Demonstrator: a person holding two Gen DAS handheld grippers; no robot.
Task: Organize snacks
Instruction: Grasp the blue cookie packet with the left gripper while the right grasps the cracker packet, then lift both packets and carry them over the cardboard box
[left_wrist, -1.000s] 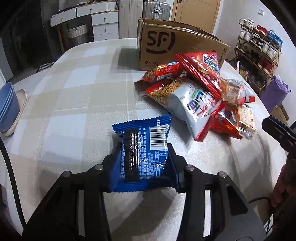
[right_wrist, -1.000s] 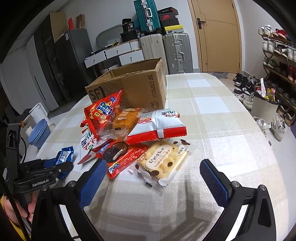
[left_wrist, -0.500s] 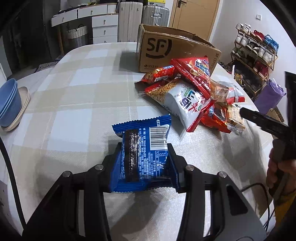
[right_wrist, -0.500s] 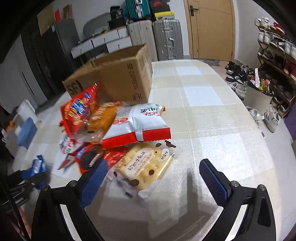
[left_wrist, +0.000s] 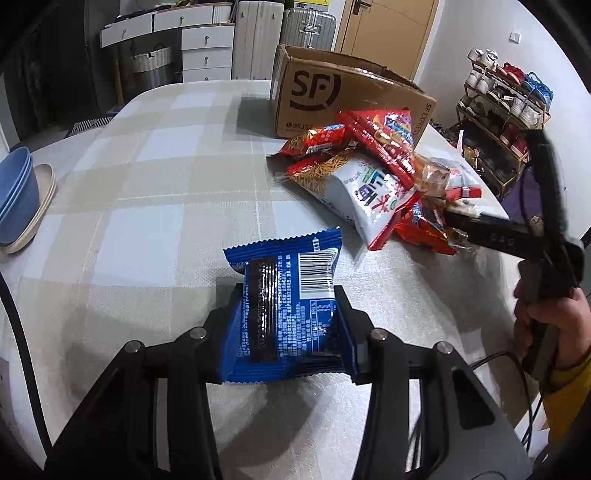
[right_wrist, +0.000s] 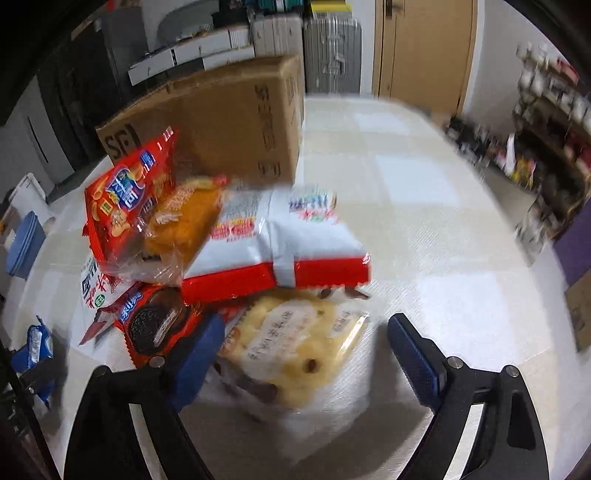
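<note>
My left gripper (left_wrist: 286, 317) is shut on a blue snack packet (left_wrist: 288, 295), held just above the checked tablecloth. A pile of snack bags (left_wrist: 373, 177) lies in front of the open SF cardboard box (left_wrist: 332, 96). My right gripper (right_wrist: 306, 347) is open, its fingers on either side of a clear packet of yellow chocolate-chip biscuits (right_wrist: 291, 347) at the pile's near edge. Beside it lie a red cookie packet (right_wrist: 151, 325), a white and red bag (right_wrist: 280, 243) and a red cracker bag (right_wrist: 125, 199). The right gripper also shows in the left wrist view (left_wrist: 480, 229), at the pile.
Stacked blue bowls on a plate (left_wrist: 18, 199) sit at the table's left edge. A shoe rack (left_wrist: 506, 122) stands right of the table. Drawers and suitcases (left_wrist: 258, 33) line the far wall. The right wrist view is motion-blurred.
My right gripper has moved forward and down to the pile, now straddling the biscuit packet. My left gripper still holds the blue packet, nearly still.
</note>
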